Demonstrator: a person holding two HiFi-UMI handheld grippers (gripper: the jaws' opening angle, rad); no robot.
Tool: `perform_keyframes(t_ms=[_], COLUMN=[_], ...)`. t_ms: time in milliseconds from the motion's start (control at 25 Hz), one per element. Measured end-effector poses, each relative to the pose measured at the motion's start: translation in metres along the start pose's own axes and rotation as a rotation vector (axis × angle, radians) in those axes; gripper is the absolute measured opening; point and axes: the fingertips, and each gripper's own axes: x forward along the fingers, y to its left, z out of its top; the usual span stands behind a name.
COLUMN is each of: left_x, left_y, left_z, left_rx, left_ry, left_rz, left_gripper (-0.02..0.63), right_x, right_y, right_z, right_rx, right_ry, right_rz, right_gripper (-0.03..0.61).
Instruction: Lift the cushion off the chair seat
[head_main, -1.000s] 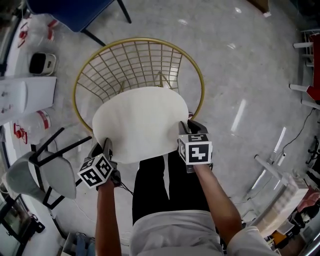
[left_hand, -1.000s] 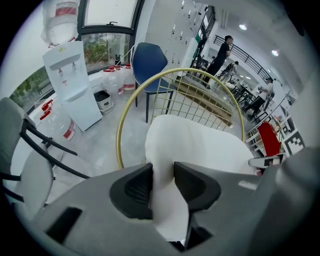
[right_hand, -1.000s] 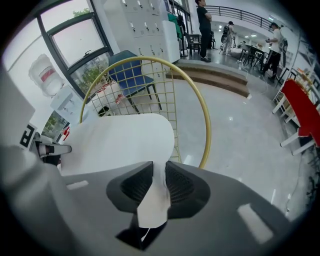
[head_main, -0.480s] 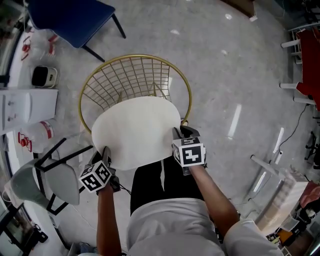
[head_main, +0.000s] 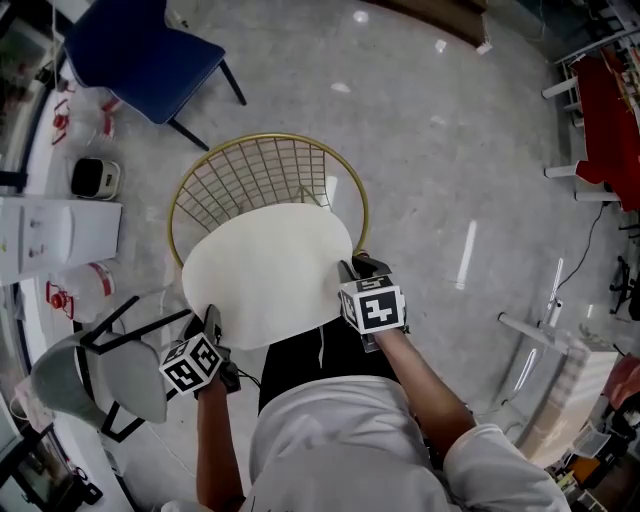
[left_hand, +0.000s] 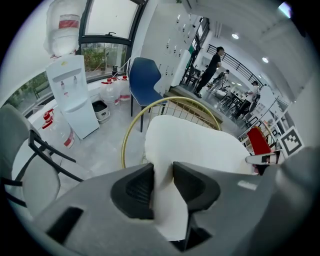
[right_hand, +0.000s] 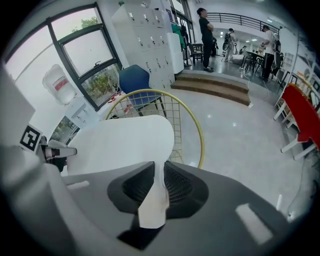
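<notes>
A round cream cushion (head_main: 265, 275) hangs above the gold wire chair (head_main: 262, 172), clear of its seat and covering the front part of it. My left gripper (head_main: 212, 320) is shut on the cushion's near left edge, and my right gripper (head_main: 352, 268) is shut on its near right edge. In the left gripper view the cushion's edge (left_hand: 195, 147) is pinched and folded between the pads of the left gripper (left_hand: 162, 172), with the gold rim (left_hand: 129, 132) below. In the right gripper view the right gripper (right_hand: 160, 175) squeezes the cushion's thin edge (right_hand: 120, 142) above the rim (right_hand: 199, 131).
A blue chair (head_main: 140, 50) stands behind the wire chair. A grey chair with black legs (head_main: 100, 365) is close on the left. A white water dispenser (head_main: 50, 235) and water bottles (head_main: 75, 285) line the left side. Red furniture (head_main: 610, 110) stands at the far right.
Both grippers have risen together with the cushion in them. The cushion has come up off the wire seat, and the chair now looks smaller and farther below.
</notes>
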Motion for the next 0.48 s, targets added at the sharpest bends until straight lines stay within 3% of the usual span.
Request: perform_keyframes(t_ms=[480], left_x=[-0.049], left_y=[-0.011], left_z=[-0.002], left_rx=[0.027], left_ry=[-0.06], left_rz=[-0.067], left_gripper=[0.112], right_x=[-0.051], right_y=[0.013], right_z=[0.002], right_rx=[-0.006], right_ry=[-0.043], right_rz=[0.032], right_gripper=[0.065])
